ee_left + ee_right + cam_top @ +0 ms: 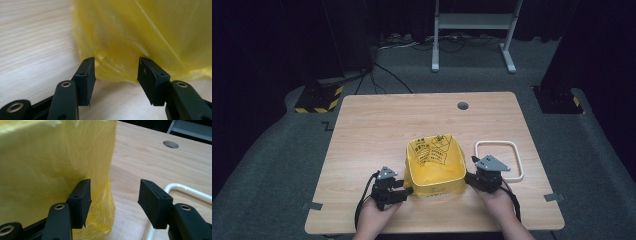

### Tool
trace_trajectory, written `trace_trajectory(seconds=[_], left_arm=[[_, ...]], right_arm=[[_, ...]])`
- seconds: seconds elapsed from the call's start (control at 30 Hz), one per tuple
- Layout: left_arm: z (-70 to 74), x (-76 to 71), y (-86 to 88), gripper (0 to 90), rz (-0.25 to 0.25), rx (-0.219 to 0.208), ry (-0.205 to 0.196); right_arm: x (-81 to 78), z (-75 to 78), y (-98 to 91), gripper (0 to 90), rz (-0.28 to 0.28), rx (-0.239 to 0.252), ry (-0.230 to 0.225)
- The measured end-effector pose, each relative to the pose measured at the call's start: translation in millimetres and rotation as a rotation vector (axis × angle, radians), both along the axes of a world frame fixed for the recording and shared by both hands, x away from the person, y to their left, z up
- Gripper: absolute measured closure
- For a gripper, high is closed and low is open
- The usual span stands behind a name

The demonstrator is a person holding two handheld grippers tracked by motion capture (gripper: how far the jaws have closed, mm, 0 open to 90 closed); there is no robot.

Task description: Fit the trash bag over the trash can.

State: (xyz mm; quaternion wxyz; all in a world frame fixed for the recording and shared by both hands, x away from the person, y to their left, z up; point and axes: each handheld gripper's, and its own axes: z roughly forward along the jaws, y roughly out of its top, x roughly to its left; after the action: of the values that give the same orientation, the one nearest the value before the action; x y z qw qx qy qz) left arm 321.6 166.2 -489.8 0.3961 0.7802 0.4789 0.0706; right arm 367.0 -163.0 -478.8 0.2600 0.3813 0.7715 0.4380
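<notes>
At frame centre the yellow bag (pixel 434 165) is flanked by half-open, empty left gripper (pixel 404 191) and right gripper (pixel 469 179); its rim likely needs pinching next.

The light wooden counter (pixel 377 130), a rectangle with rounded corners, has a round cable hole (pixel 463 106) near its far edge. A square container lined with a yellow plastic bag printed in black (pixel 434 162) stands on it toward the near side, about midway across. Just to the container's right, a white rounded-square plastic frame (pixel 500 159) lies flat on the wood. Grey tape tabs (pixel 554 197) mark the counter's near left and right edges.
</notes>
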Motion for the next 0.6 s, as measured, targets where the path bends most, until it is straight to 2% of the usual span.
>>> trace_trajectory(seconds=[0.07, 0.1, 0.2, 0.23, 0.27, 0.33, 0.4, 0.47, 0.53, 0.6], left_arm=[[2.0, -5.1, -10.7, 46.9, -0.041, 0.005, -0.012], [2.7, -6.0, -13.5, 45.1, -0.05, 0.008, -0.026], [5.6, -7.0, -13.2, 42.3, -0.05, 0.006, -0.048], [6.8, -7.7, -9.8, 41.0, -0.047, -0.01, -0.051], [8.3, -8.2, -4.0, 40.0, -0.047, -0.015, -0.071], [10.9, -10.2, 9.1, 37.5, -0.03, -0.057, -0.107], [12.2, -8.7, 24.3, 35.1, -0.005, -0.06, -0.136], [9.5, -5.8, 38.2, 34.1, 0.036, -0.014, -0.164], [1.4, -2.8, 48.7, 31.7, 0.068, 0.074, -0.186], [-9.4, -0.2, 57.0, 29.7, 0.083, 0.187, -0.207]], right_arm=[[9.8, -0.3, -4.2, 43.4, 0.01, 0.015, 0.005], [13.7, -0.7, -6.9, 41.7, -0.003, 0.016, 0.012], [18.7, -3.1, -14.4, 41.4, -0.032, -0.009, 0.014], [18.3, -2.9, -17.9, 41.3, -0.045, -0.014, 0.01], [16.5, -2.2, -21.6, 41.4, -0.059, -0.02, 0.001], [12.6, 0.0, -31.8, 41.4, -0.085, -0.03, -0.027], [9.4, 1.2, -43.8, 41.7, -0.116, -0.05, -0.048], [7.7, -0.1, -56.4, 45.4, -0.136, -0.052, -0.053], [7.9, -3.8, -67.2, 45.6, -0.16, -0.065, -0.032], [8.4, -8.1, -76.7, 46.1, -0.187, -0.098, -0.031]])
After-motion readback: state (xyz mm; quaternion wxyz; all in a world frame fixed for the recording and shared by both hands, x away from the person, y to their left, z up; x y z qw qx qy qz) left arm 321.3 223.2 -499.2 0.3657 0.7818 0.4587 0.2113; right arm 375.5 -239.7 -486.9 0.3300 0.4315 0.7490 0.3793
